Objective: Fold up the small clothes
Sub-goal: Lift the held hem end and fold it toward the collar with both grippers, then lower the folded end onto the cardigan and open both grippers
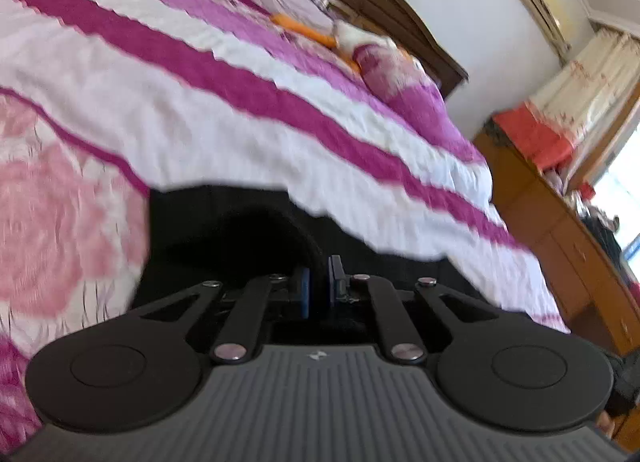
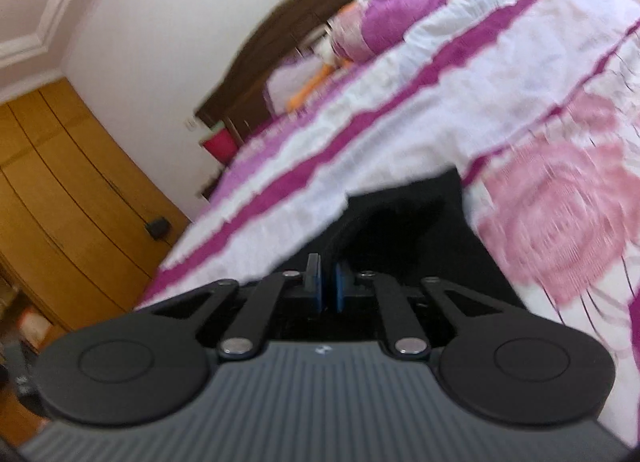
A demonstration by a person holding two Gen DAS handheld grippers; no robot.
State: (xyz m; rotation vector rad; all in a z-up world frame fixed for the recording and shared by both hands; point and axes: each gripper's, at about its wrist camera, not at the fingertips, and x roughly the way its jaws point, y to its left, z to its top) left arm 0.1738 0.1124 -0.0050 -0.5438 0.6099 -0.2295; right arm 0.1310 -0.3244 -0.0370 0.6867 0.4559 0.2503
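Black cloth [image 1: 224, 221] is seen in both wrist views, a small dark garment lying near the edge of the bed [image 1: 200, 109], on a quilt striped in white and magenta with a pink rose pattern. In the left view it spreads just ahead of the left gripper [image 1: 319, 282]; in the right view the same garment [image 2: 404, 217] spreads ahead of the right gripper [image 2: 326, 286].

Both pairs of fingers are drawn narrow, almost together. A fold of the dark cloth appears to be pinched between the blue pads of each, though blur makes this uncertain.

The garment is judged light, soft and limp: it will sag and drape, and is best held by an edge or corner, one in each gripper, so that it hangs flat. Its kind cannot be told.

Its long axis seems to run left to right along the near edge of the bed, between the two grippers; its far edge points toward the headboard [image 1: 392, 9].
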